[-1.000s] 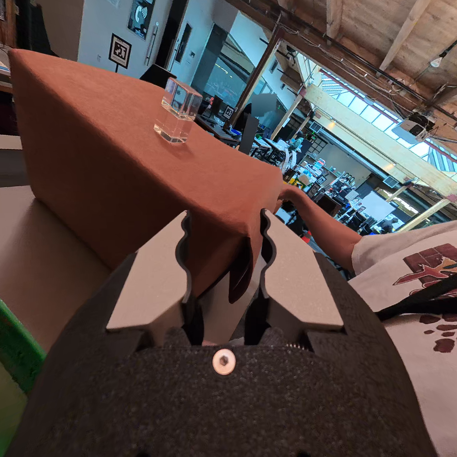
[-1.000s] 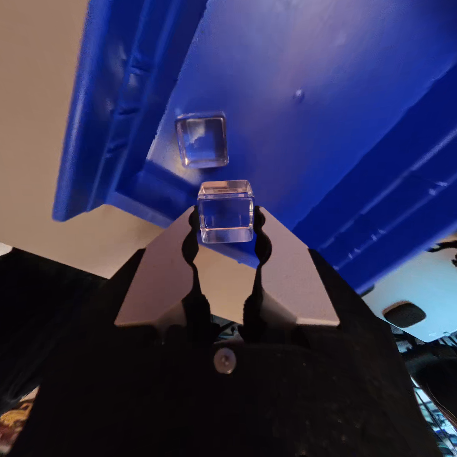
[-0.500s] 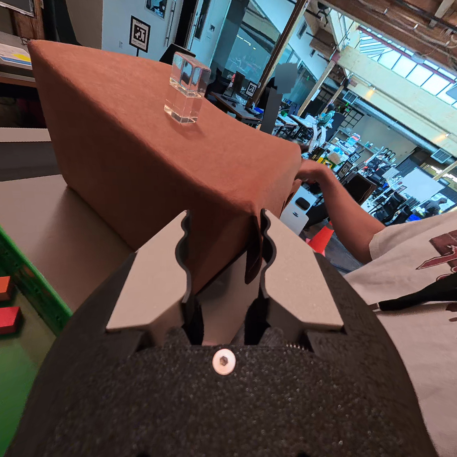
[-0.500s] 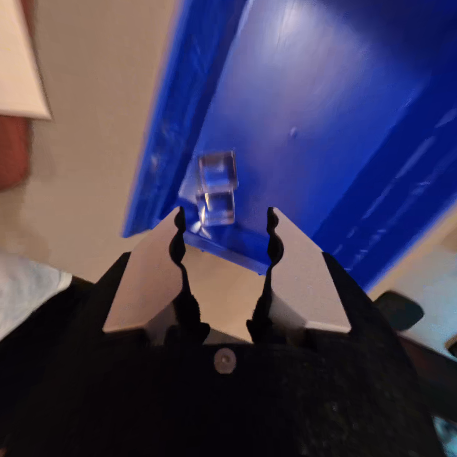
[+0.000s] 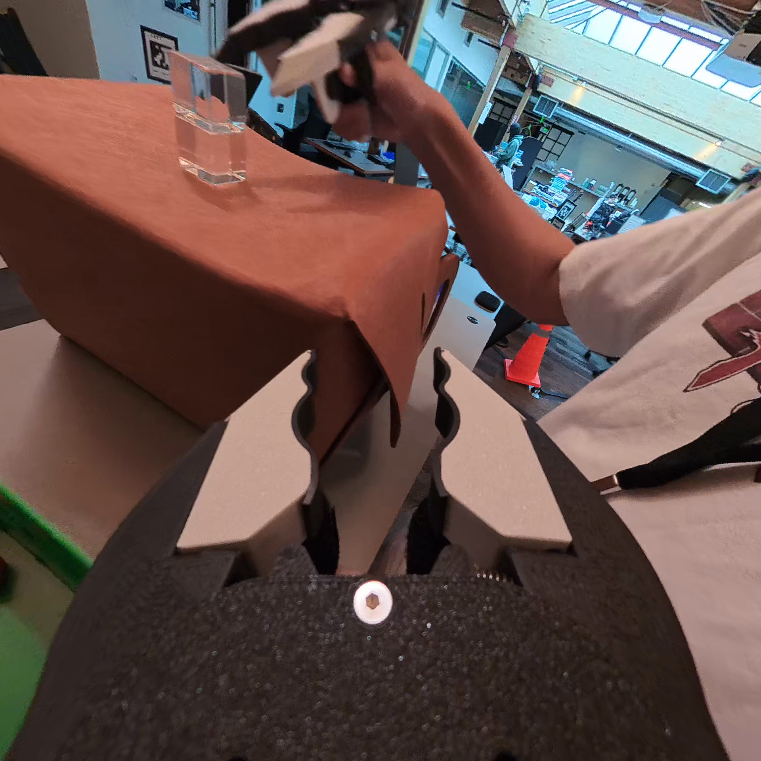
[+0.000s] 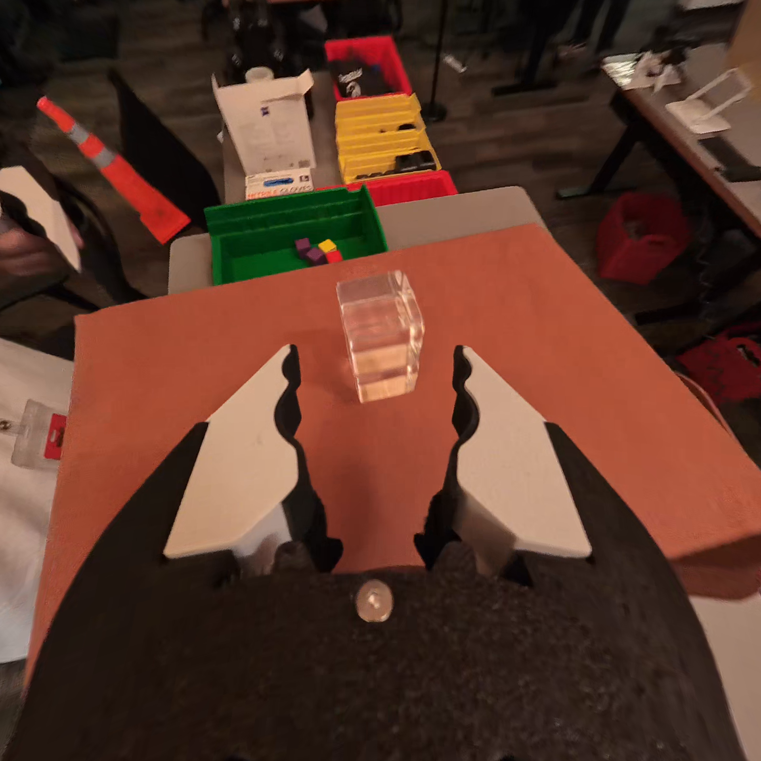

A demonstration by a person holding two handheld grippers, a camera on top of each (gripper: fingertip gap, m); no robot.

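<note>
Clear cubes (image 6: 381, 335), two of them stacked one on the other, stand upright on the rust-brown cloth (image 6: 514, 370) that covers a raised box-like platform, roughly mid-way across its top and closer to the far edge as the right wrist view has it. In the left wrist view the same stack (image 5: 210, 119) sits toward the platform's far side, with a shadow falling beside it on the cloth (image 5: 206, 247).

Right gripper (image 6: 374, 354) hovers above the cloth, fingers spread wide and empty, the stack just beyond its tips and apart from both. From the left side it (image 5: 306, 49) shows blurred, up over the platform next to the stack, gripped by the person's hand (image 5: 387, 99).

Left gripper (image 5: 372, 358) sits low at the platform's near corner, its fingers parted with nothing between them, and a draped fold of cloth hangs right in front of the gap.

Platform rests on a pale grey tabletop (image 5: 82, 412). Past the platform's far edge sits a green bin (image 6: 288, 230) with small purple, yellow and red blocks (image 6: 319, 253) inside. Beyond it on the floor: yellow bins (image 6: 383, 136), red bins (image 6: 366, 61), an open white carton (image 6: 267, 123) and an orange traffic cone (image 6: 111, 164). Big open workshop behind, with timber beams and skylights (image 5: 659, 37).
</note>
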